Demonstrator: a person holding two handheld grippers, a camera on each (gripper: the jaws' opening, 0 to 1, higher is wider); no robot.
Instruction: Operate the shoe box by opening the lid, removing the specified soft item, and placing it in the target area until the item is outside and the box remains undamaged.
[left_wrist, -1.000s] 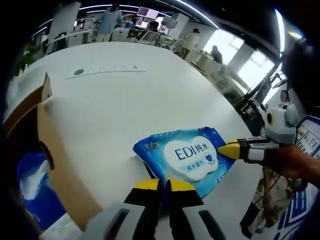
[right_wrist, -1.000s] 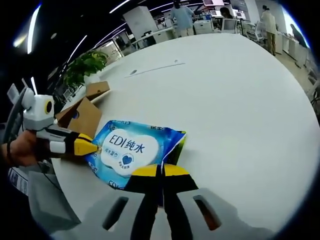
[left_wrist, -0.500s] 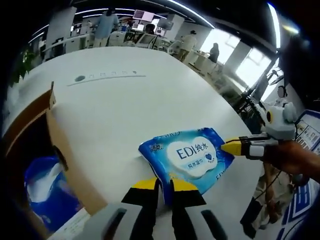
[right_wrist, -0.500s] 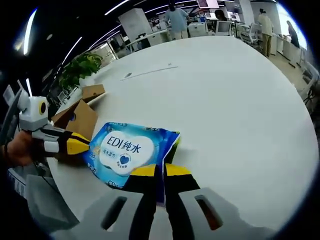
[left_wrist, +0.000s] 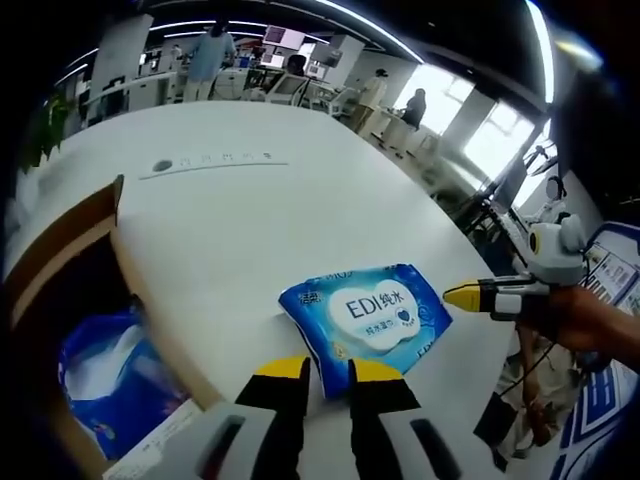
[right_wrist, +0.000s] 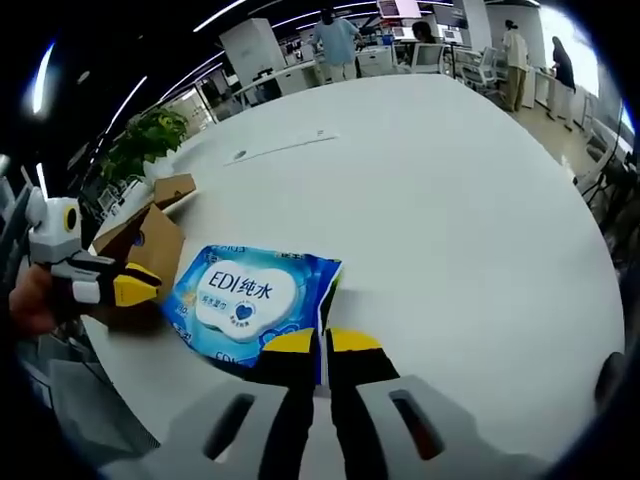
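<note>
left gripper view: left gripper now has a clear gap between its yellow tips, wider than half a second ago when it pinched the wipes pack. the near edge of the pack sits in the gap; looks let go or nearly so, can't tell if the tips touch it. pack lies flat on the white table, outside the shoe box, which stands open at left with another blue pack inside. the view has pulled back a bit. right gripper comes in from the right with its tip just off the pack's far corner; from here can't tell if it's open.

right gripper view: right gripper has jaws narrow, with a thin slit at the pack's edge; it looks pinched, though loosening compared with a second ago. left gripper is now just beside the pack's left side, between pack and box. judgement: placing about done, release step in hand.

room: table edge runs close behind both grippers, pack near it; wide bare table beyond. box wall close on the left, so back off away from it.
</note>
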